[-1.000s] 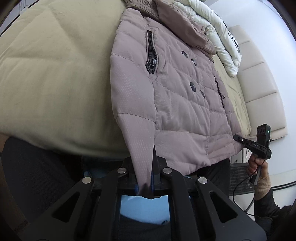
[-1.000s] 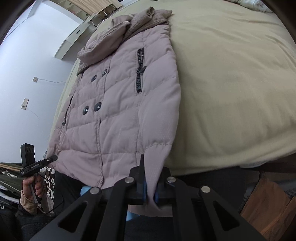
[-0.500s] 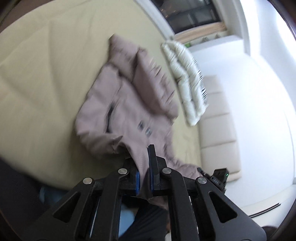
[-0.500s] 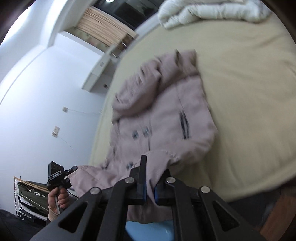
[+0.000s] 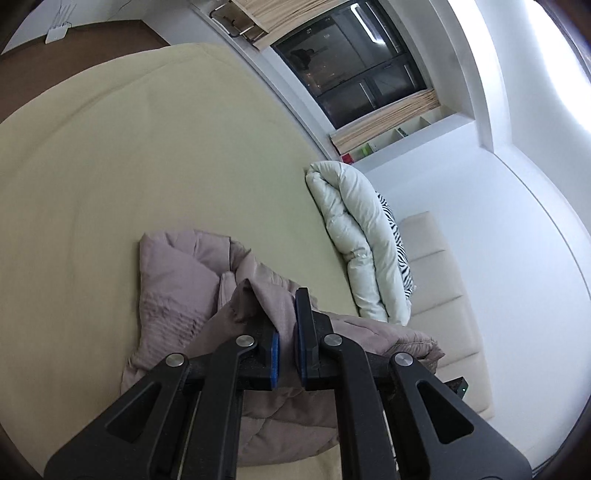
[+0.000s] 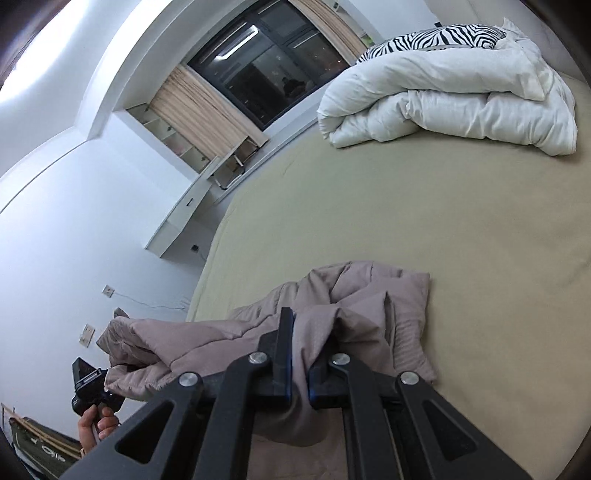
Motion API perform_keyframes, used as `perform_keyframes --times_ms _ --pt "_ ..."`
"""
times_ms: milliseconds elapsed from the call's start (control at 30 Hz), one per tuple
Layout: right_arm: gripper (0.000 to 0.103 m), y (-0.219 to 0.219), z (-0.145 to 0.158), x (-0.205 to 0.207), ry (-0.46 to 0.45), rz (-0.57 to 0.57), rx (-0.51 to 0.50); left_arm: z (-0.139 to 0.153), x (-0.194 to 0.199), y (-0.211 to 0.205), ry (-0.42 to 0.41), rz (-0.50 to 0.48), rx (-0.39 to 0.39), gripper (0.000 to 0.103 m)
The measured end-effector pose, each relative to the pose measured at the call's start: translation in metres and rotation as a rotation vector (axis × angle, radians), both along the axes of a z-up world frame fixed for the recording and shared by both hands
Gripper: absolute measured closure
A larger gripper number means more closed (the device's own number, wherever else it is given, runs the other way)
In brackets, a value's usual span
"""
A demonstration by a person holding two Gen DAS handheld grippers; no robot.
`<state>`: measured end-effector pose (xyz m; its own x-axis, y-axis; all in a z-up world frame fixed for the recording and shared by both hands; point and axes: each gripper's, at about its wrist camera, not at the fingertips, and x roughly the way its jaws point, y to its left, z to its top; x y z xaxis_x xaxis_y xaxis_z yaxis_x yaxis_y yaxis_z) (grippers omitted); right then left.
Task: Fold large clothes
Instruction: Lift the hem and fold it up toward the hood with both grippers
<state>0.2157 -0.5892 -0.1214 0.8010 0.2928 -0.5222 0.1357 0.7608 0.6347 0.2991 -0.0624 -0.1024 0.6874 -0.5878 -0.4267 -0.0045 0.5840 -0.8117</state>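
Observation:
A mauve quilted jacket (image 5: 177, 280) lies bunched on the beige bed, its lower part lifted and folded up over its top. My left gripper (image 5: 286, 325) is shut on a fold of the jacket's hem. My right gripper (image 6: 301, 332) is shut on the jacket (image 6: 369, 295) at its other lower corner. The left gripper (image 6: 88, 384), held in a hand, shows at the left edge of the right wrist view. The jacket's front and buttons are hidden under the fold.
The beige bed (image 5: 129, 147) (image 6: 443, 221) spreads far beyond the jacket. A folded white duvet (image 5: 354, 229) (image 6: 461, 99) with a zebra pillow (image 6: 436, 35) lies at the head. A padded headboard (image 5: 439, 280), a dark window (image 5: 354, 62) and a white wall with sockets (image 6: 88, 332) surround it.
Both grippers have swung up and forward with the jacket's hem. The jacket, flat and front-up a second ago, is now doubled over and bunched on the bed.

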Motion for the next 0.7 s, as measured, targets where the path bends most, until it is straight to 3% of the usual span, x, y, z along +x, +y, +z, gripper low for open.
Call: perform_keyframes --times_ms 200,300,400,467,533,633,700 --pt "0.095 -0.019 -0.071 0.083 0.154 -0.058 0.027 -0.058 0.083 -0.010 0.086 0.035 0.091 0.097" --pt "0.084 -0.012 -0.114 0.108 0.254 -0.057 0.020 -0.103 0.113 -0.017 0.180 0.043 0.136 0.096" --pt "0.073 -0.010 -0.127 0.110 0.219 -0.072 0.046 -0.126 0.118 -0.020 0.208 0.054 0.134 0.095" --pt "0.047 -0.013 -0.121 0.102 0.158 -0.070 0.098 -0.123 0.107 -0.011 0.194 0.085 0.096 0.094" --pt "0.029 -0.016 -0.110 0.091 0.123 -0.081 0.120 -0.112 0.091 -0.002 0.158 0.139 0.091 0.094" --pt "0.002 -0.015 -0.089 0.073 0.092 -0.118 0.095 -0.073 0.068 0.003 0.063 0.194 0.152 0.094" --pt "0.002 0.000 -0.070 0.062 0.077 -0.103 0.000 -0.040 0.050 -0.016 -0.017 0.174 0.252 0.094"
